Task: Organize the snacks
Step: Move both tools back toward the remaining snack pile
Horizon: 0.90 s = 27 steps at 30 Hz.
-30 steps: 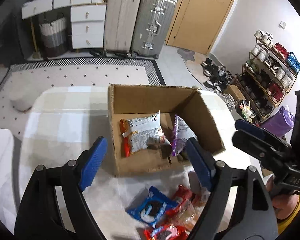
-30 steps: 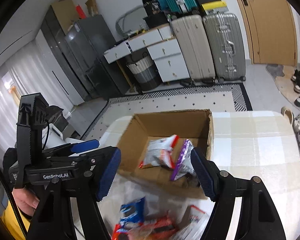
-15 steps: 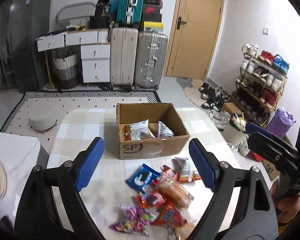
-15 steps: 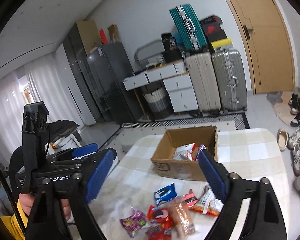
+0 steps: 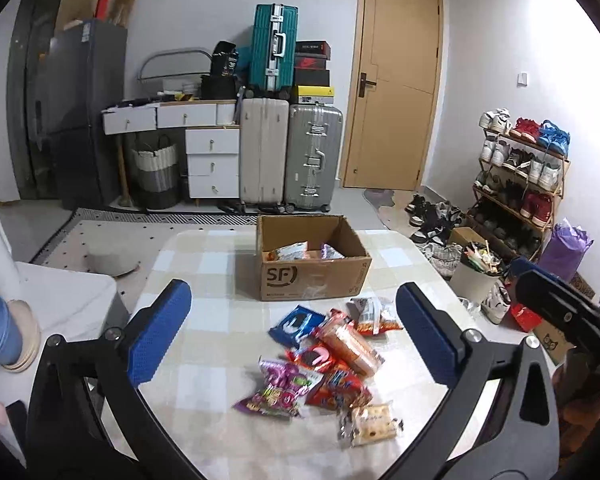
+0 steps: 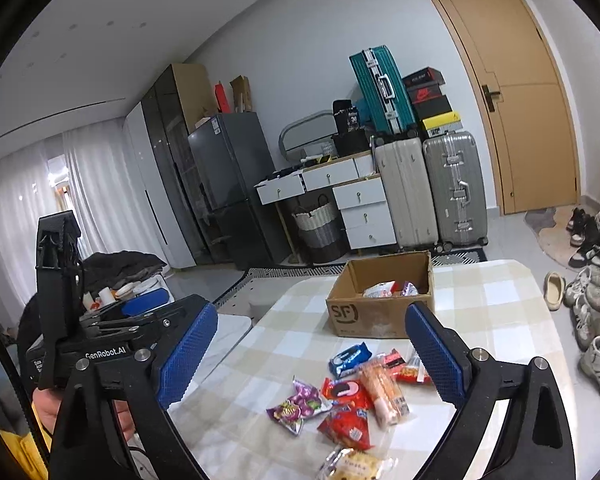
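Both grippers have pulled back and up from the cardboard box (image 5: 314, 264), which a second ago filled the wrist views and now sits well apart at the far side of the checked counter (image 5: 204, 264). The left gripper (image 5: 296, 334) has its jaws spread wide after just opening further, with nothing between the blue pads; the right gripper (image 6: 312, 356) has also just been opening and likewise holds nothing. Two packets lie inside the box, a white-and-orange bag (image 5: 288, 251) and a purple-edged one (image 5: 332, 252), so I judge a drop-off finished and the hands resetting for another pick. The rest of the snacks lie loose in a heap on the counter in front of the box: a blue cookie pack (image 5: 298, 322), a long orange-wrapped roll (image 5: 350, 346), a purple candy bag (image 5: 280, 390), a red packet (image 5: 338, 390) and a clear-wrapped pastry (image 5: 370, 424) nearest the camera. Most of the job looks undone. The packets overlap, so the next grasp probably calls for singling out an edge piece, such as the pastry or the purple bag.
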{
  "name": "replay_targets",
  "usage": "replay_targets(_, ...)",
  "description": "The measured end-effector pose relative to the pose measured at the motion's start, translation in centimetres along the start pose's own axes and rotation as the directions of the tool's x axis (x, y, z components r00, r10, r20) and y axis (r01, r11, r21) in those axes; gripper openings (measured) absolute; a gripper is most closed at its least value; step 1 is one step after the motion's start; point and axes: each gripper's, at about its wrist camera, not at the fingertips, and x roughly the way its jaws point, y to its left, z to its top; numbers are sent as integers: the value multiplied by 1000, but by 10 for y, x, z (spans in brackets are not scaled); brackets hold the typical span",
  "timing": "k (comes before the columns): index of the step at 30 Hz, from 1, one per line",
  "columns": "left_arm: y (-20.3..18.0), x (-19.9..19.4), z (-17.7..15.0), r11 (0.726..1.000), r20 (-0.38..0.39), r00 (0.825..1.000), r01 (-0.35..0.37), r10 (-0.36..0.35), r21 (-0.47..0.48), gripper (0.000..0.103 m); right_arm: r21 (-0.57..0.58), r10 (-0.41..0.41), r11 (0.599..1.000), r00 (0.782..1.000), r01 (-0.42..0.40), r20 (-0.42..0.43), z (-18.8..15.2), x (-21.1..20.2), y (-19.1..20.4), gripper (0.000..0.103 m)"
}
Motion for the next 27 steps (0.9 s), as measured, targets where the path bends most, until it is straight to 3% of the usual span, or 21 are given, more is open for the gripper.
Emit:
replay_targets(7, 4, -34, -48, 1000, 12, 1000, -16, 16, -4, 102, -70, -29, 997, 999, 31, 30, -37, -27, 22, 102)
replay_targets(12, 8, -42, -82, 999, 19, 999, -37, 37, 9, 102, -158, -125, 980, 992, 122, -9, -66, -22, 24, 102)
replay_targets(14, 9, -35, -92, 999, 2, 999, -34, 34, 10, 102, -172, -167, 972, 985, 159, -33, -82, -17, 21, 102)
replay_targets(22, 14, 30, -126, 999, -120, 992, -38, 36, -12, 102, -95, -190, 980, 970, 177, -151, -125, 18, -12, 102)
replay_targets(27, 16, 72, -138, 999, -177, 983, -43, 40, -13, 102, -23, -134, 991, 955, 132, -263, -146, 49, -30, 102)
